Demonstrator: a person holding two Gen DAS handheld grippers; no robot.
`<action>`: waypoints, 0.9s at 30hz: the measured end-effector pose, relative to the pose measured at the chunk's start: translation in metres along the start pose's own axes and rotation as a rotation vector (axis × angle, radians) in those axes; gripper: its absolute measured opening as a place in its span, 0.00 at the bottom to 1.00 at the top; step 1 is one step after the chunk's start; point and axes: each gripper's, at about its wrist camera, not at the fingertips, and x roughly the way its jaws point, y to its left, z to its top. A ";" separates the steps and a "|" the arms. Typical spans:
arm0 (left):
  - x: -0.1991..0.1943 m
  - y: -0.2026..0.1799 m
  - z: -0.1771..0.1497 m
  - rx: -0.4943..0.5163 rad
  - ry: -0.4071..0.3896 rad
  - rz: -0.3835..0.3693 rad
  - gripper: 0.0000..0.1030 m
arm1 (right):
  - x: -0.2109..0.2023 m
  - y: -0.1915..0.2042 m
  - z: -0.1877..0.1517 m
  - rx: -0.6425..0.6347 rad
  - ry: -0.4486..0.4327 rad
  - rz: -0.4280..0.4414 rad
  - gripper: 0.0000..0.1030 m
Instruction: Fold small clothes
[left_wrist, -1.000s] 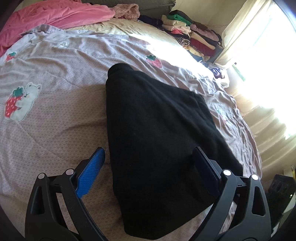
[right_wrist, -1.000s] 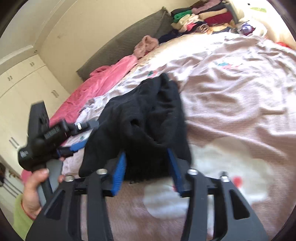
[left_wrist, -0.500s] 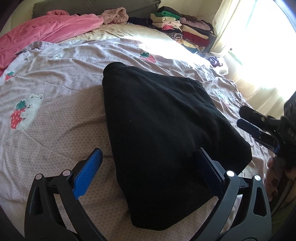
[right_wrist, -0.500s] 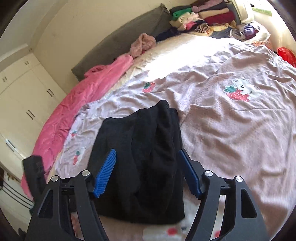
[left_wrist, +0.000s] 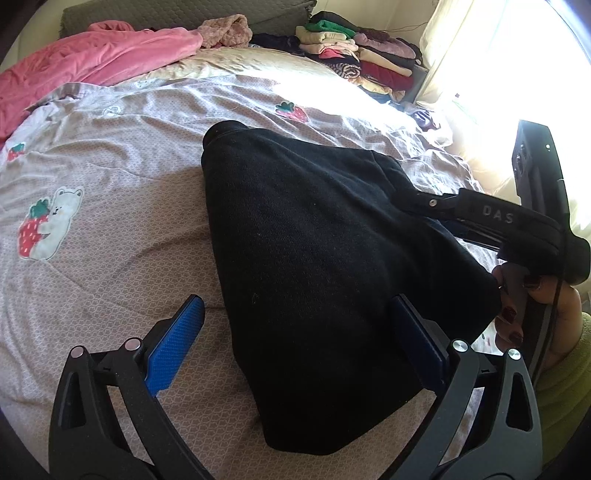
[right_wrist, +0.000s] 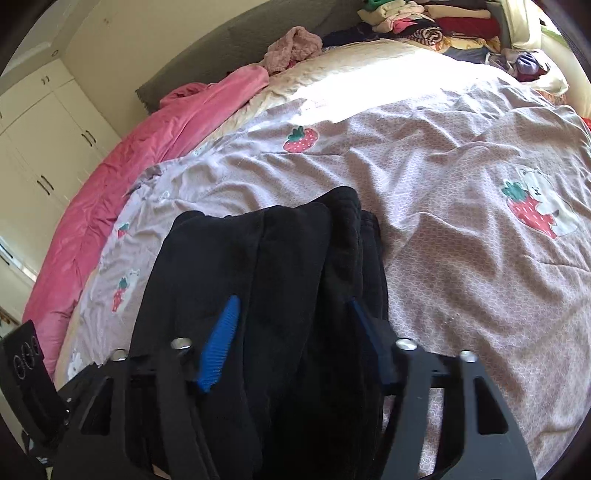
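Note:
A folded black garment (left_wrist: 325, 258) lies on the mauve strawberry-print bedspread (left_wrist: 110, 221). My left gripper (left_wrist: 299, 343) is open, its blue pads straddling the garment's near corner just above it. My right gripper (right_wrist: 291, 339) is open too, its fingers spread over the garment's (right_wrist: 266, 280) thick folded edge, which fills the gap between them. The right gripper also shows in the left wrist view (left_wrist: 480, 218), lying against the garment's right side, held by a hand with dark nail polish.
A pink blanket (left_wrist: 81, 62) lies at the bed's far left. A stack of folded clothes (left_wrist: 354, 51) sits at the far right corner by the bright window. A dusty-pink garment (right_wrist: 291, 48) lies near the grey headboard. White wardrobes (right_wrist: 44, 140) stand to the left.
My right gripper let go of the raised garment, opened wide, then came down low over its folded edge. The garment now lies flat. My left gripper stayed open and shifted slightly.

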 end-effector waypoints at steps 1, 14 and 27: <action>0.000 0.000 0.000 0.001 -0.002 0.000 0.91 | 0.001 0.002 0.000 -0.013 0.000 0.004 0.40; 0.000 -0.015 -0.007 0.031 0.009 -0.047 0.91 | -0.025 0.014 0.002 -0.215 -0.130 -0.130 0.15; 0.008 -0.012 -0.009 0.026 0.038 -0.035 0.91 | -0.021 0.008 -0.020 -0.197 -0.122 -0.212 0.46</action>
